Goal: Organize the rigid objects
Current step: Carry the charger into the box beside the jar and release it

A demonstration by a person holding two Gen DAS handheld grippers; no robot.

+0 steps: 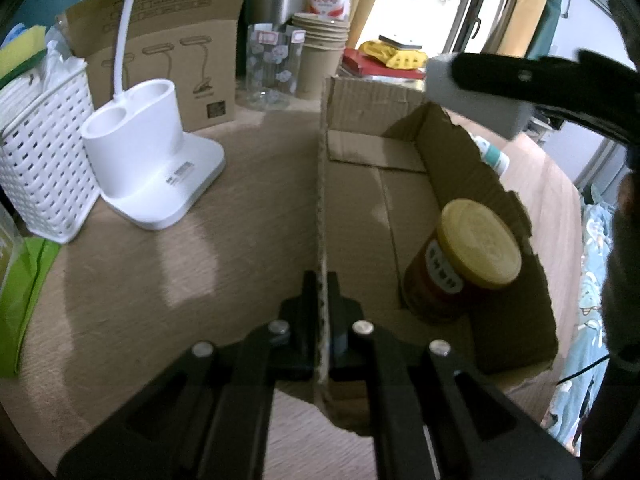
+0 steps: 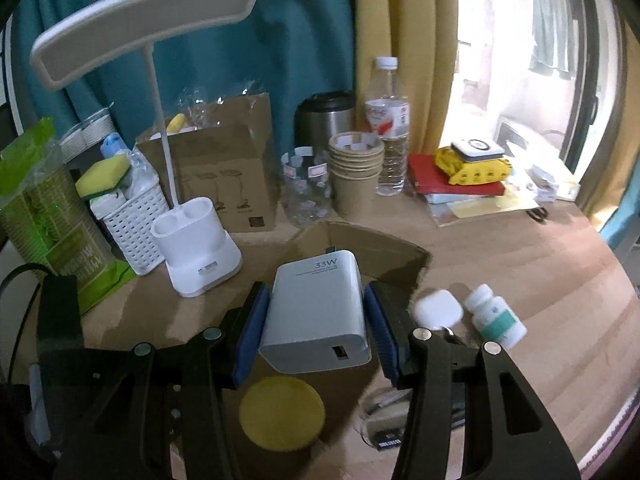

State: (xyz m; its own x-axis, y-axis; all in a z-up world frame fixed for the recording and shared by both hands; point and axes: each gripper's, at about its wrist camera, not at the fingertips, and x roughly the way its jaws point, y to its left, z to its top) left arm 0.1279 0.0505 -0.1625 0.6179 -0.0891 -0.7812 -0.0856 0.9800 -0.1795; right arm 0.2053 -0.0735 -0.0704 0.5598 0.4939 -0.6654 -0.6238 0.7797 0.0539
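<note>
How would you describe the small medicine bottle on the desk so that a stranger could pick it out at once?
Start at the open cardboard box in the middle of the wooden desk. Just to its right lies a white medicine bottle, on its side, beside a small white rounded plug. Only the bottle has a teal label and a screw cap.

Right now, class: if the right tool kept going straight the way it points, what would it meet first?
Probably the cardboard box's far wall, beyond the charger gripped by the right tool; depth is unclear, so it might pass above toward the paper cups.
</note>
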